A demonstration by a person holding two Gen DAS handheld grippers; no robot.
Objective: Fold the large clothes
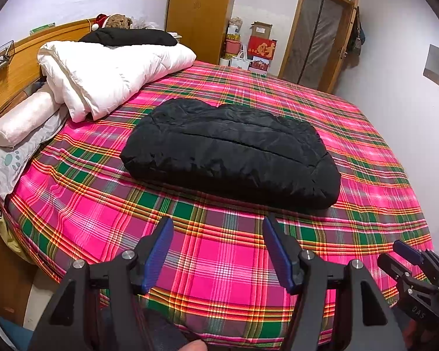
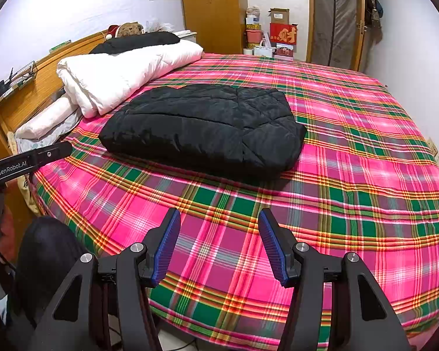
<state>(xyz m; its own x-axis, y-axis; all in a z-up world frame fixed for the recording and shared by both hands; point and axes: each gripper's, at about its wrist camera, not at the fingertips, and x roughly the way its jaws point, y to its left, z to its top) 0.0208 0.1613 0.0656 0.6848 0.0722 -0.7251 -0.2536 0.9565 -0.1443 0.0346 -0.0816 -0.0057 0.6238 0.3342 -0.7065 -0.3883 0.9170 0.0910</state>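
The black padded jacket [image 1: 234,149] lies folded into a thick rectangle mid-bed on the pink plaid sheet [image 1: 219,263], beside a white duvet [image 1: 111,70]. Both the left hand-held gripper [image 1: 218,254] and right hand-held gripper [image 2: 219,245] hover released, jaws spread, well short of it.

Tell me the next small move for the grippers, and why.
Probably pull both back and stop: the black jacket already lies as a compact folded bundle on the plaid sheet, and the left gripper and right gripper are open, empty, short of it.
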